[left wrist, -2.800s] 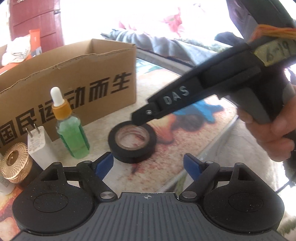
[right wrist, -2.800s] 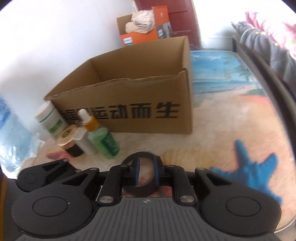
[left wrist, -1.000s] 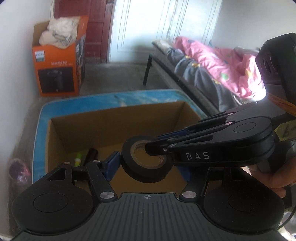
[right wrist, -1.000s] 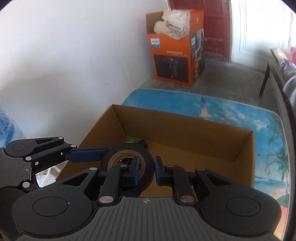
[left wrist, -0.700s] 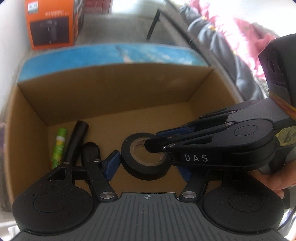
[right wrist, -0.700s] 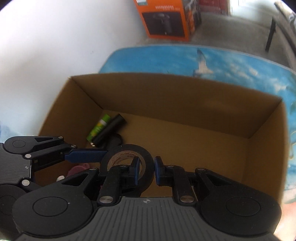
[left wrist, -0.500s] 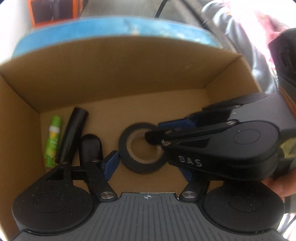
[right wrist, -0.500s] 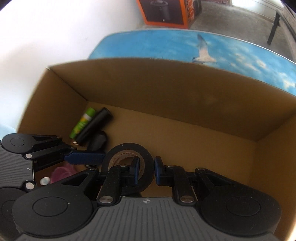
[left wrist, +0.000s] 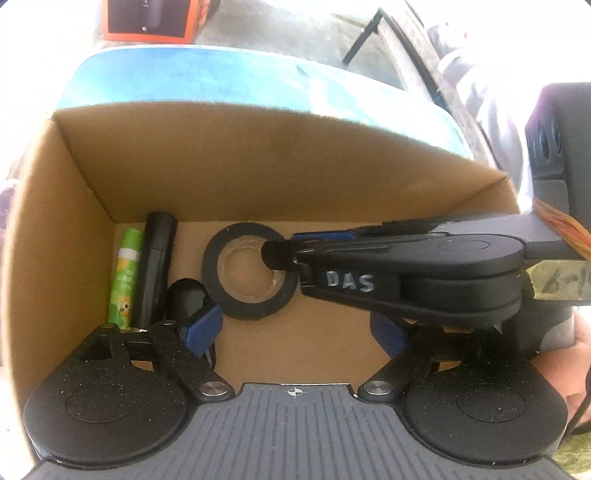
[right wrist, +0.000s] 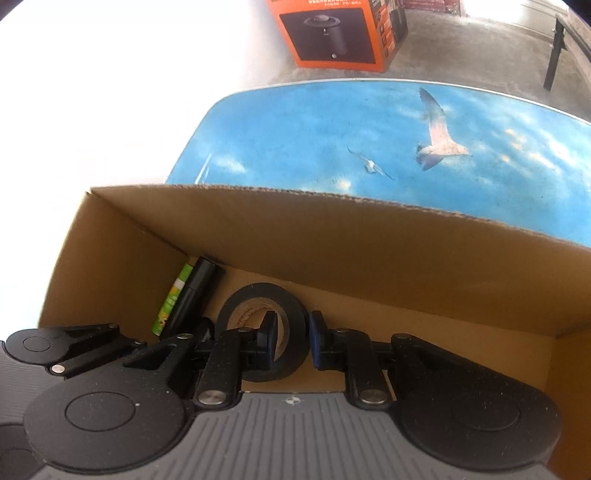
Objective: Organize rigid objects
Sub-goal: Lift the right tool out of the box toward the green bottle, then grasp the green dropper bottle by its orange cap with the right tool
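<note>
A black roll of tape (left wrist: 248, 271) lies flat on the floor of the open cardboard box (left wrist: 258, 173); it also shows in the right wrist view (right wrist: 264, 334). My right gripper (right wrist: 291, 341) has its jaws parted, one finger inside the roll's hole and one outside its rim, loose around the wall. It reaches in from the right in the left wrist view (left wrist: 284, 254). My left gripper (left wrist: 295, 328) is open and empty, just above the box floor near the roll.
A green tube (left wrist: 125, 275), a black cylinder (left wrist: 157, 266) and another black item (left wrist: 184, 299) lie at the box's left end. The box stands on a blue seaside-print table (right wrist: 369, 140). An orange carton (right wrist: 340, 29) stands on the floor beyond.
The right gripper carried the tape from the table over the box and lowered it to the box floor. Its jaws have now parted from the roll. The left gripper followed, open.
</note>
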`<action>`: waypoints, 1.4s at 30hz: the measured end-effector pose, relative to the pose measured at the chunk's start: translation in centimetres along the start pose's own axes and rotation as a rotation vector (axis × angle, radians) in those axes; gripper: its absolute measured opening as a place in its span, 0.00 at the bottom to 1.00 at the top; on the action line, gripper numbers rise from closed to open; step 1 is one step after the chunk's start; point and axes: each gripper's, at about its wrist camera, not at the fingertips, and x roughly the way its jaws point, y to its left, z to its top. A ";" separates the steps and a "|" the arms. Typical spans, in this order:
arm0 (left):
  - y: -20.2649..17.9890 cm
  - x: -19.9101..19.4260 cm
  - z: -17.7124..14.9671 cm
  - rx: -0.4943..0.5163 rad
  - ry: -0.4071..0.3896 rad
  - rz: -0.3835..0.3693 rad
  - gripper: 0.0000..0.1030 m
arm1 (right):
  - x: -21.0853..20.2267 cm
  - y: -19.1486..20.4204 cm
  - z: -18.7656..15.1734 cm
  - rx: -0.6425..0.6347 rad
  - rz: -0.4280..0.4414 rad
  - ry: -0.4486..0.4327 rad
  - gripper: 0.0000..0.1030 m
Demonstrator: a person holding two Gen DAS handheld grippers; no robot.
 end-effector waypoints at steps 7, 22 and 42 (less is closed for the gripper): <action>0.1 -5.2 -1.6 -0.007 -0.110 -0.067 0.87 | -7.3 -0.2 -1.7 0.051 0.080 -0.124 0.21; -5.2 -12.7 -14.8 0.207 -0.393 -0.201 0.97 | -23.0 4.2 -20.8 -0.086 0.109 -0.522 0.21; -10.4 -3.9 -25.5 0.536 -0.465 0.005 0.92 | -15.6 6.5 -26.5 -0.176 -0.005 -0.468 0.21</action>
